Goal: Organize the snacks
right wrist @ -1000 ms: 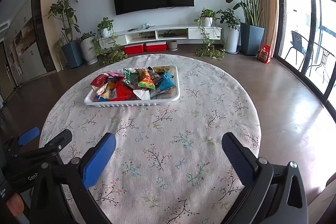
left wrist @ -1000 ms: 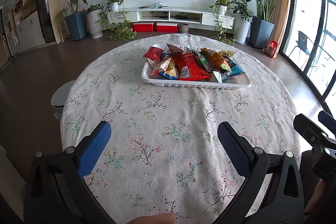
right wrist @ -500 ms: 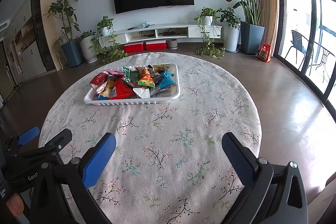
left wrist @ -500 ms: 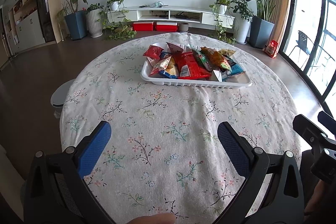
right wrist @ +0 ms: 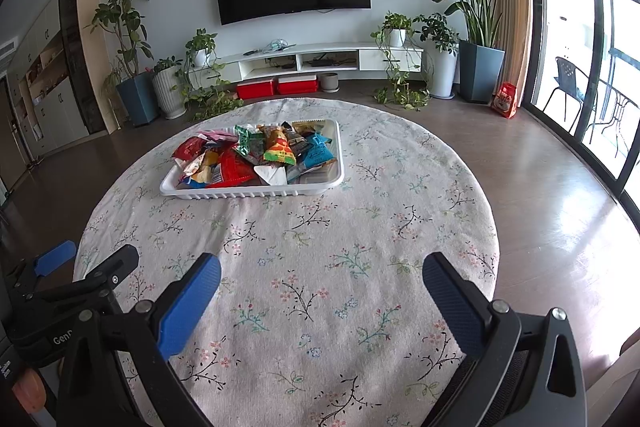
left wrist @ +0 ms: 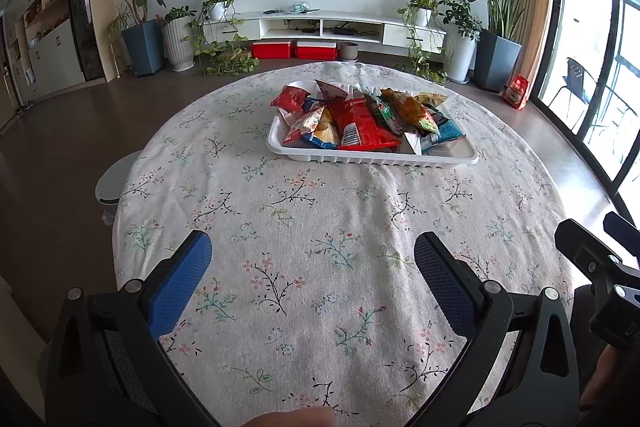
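Snack packets all heaped in one white tray, both claws hanging back empty

All the snack packets [left wrist: 362,121] I can spot sit piled in the single white plastic tray [left wrist: 372,158] on the far half of the round floral-cloth desk [left wrist: 320,235], with none loose on the cloth. That fits either a finished gather-up or a pile waiting to be sorted out, can't say which. The heap overlaps too much for a firm count, but I'd guess around a dozen packets: a couple red, one orange, one blue, a green one, a white one. One tray, one desk, two claws. The left claw [left wrist: 313,267] and right claw [right wrist: 321,277] both hover over the near edge, well apart from the tray, jaws spread wide and holding nothing.
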Available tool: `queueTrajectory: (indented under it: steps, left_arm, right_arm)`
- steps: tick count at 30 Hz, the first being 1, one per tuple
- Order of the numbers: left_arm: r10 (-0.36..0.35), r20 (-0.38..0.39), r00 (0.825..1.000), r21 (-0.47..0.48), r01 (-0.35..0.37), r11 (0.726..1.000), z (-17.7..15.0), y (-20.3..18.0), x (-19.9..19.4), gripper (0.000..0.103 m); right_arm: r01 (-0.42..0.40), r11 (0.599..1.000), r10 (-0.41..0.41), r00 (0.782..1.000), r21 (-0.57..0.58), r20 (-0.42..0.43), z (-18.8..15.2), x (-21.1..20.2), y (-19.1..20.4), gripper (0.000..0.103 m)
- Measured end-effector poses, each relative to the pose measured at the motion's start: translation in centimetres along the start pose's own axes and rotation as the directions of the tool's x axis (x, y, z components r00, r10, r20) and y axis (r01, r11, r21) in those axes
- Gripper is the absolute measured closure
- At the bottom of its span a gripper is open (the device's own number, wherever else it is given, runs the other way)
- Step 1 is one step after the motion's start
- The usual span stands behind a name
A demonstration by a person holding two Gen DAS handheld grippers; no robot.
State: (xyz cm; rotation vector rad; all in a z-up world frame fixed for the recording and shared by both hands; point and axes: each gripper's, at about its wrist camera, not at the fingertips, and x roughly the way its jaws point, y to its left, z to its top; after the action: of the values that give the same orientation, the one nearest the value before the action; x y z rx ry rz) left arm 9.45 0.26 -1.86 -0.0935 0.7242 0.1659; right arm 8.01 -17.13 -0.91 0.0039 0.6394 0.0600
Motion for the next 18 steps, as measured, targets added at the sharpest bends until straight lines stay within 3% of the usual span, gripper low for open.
queueTrajectory:
  steps: [18]
  left_arm:
    - [-0.017, -0.013, 1.0, -0.006, 0.017, 1.0, -0.29, -0.08, 0.26, 0.0]
  right_arm:
    - [-0.003, 1.0, 0.003, 1.0, 0.003, -0.005, -0.02, -0.13, 0.01, 0.0]
